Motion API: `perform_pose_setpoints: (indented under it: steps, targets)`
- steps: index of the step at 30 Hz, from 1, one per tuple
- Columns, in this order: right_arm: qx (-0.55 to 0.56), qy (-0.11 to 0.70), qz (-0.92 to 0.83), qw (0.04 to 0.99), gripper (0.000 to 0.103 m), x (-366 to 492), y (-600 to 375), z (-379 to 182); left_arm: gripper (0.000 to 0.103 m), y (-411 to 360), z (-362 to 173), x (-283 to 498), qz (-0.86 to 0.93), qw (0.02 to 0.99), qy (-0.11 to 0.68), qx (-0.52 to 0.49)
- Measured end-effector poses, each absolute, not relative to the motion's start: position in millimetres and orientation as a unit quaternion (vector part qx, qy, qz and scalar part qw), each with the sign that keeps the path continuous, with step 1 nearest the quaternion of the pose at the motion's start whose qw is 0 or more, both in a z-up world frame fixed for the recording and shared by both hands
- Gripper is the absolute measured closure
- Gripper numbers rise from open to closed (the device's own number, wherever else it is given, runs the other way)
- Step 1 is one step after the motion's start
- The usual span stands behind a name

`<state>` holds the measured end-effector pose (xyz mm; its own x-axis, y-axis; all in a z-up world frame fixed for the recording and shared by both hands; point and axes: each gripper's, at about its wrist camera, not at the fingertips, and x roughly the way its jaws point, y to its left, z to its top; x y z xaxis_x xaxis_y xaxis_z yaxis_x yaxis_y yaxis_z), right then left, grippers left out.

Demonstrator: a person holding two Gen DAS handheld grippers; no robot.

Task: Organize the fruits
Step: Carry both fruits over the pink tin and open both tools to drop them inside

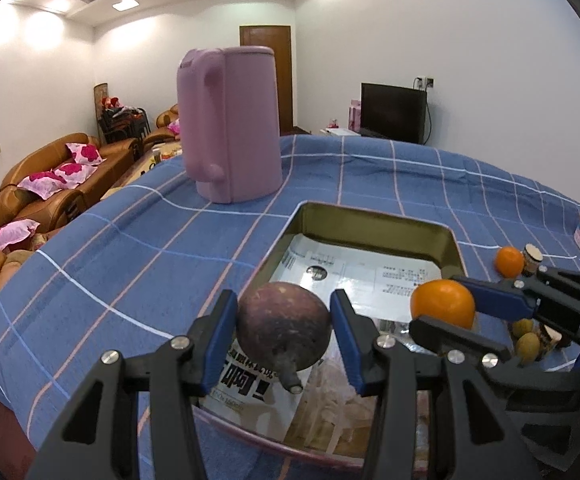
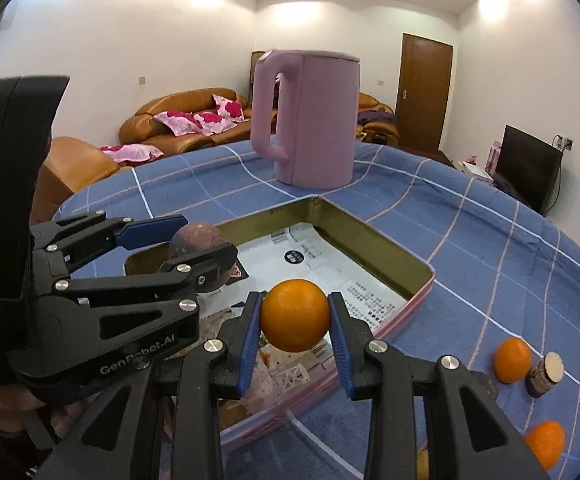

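The left gripper [image 1: 284, 322] pinches a brown fruit [image 1: 284, 330] over the tin [image 1: 373, 226]. At its 3 o'clock, the right gripper [image 2: 294, 320] pinches an orange [image 2: 294, 316] over the tin too.

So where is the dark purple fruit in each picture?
Left wrist view: the purple fruit sits low in the middle, held in the left tool.
Right wrist view: the same fruit is at middle left, behind the black tool fingers.
Shared landmark: the pink jug standing on the blue cloth beyond the tin.
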<state>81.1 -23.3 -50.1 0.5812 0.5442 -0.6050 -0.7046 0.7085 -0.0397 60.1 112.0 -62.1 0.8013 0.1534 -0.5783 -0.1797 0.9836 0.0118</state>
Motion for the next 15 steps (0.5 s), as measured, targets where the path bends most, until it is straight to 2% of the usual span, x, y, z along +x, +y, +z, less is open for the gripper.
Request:
perform_pose_setpoints:
  steps: [15]
  targets:
    - [-0.136,0.301,0.347,0.878,0.065,87.2,-24.5,-55.6,0.053,108.9,-62.4,59.6,0.093,0.949,0.301,-0.01]
